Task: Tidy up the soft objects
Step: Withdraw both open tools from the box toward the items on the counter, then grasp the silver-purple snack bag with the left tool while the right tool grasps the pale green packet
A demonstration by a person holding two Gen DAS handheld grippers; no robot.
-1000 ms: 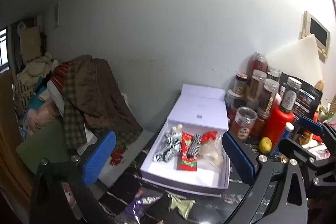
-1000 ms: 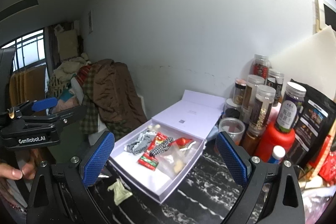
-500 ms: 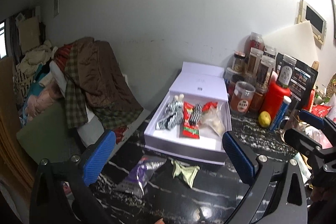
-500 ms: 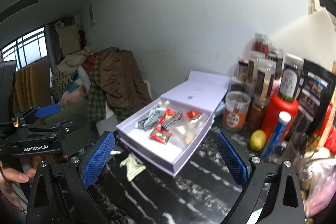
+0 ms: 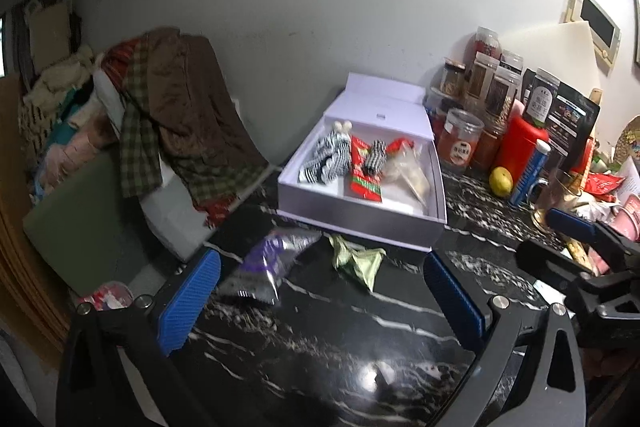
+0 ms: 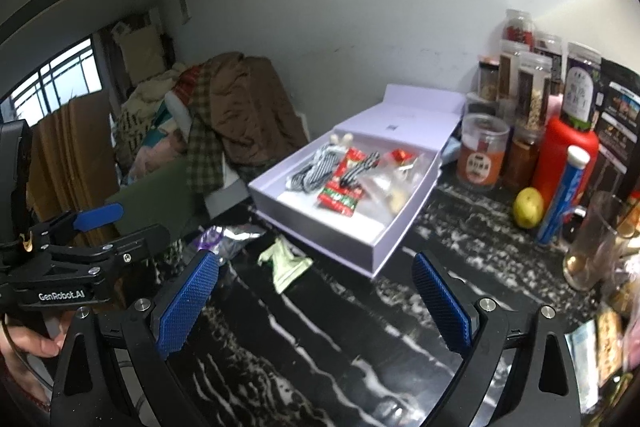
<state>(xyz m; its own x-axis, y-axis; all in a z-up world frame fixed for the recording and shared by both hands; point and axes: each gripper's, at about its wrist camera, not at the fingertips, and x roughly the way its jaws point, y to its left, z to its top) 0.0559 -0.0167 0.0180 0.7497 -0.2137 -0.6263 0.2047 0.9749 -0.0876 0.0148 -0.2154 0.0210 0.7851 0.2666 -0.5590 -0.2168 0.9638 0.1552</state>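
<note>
Now I hold both the left gripper (image 5: 320, 301) and right gripper (image 6: 316, 297) wide apart, empty, above the countertop (image 5: 320, 339); the green packet (image 5: 358, 261) lies near the white box (image 5: 360, 223).

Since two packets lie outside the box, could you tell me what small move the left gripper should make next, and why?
Probably lower the open left gripper toward the purple packet. It and the green packet lie on the black counter outside the white box, and the purple one is nearest its left finger.
</note>
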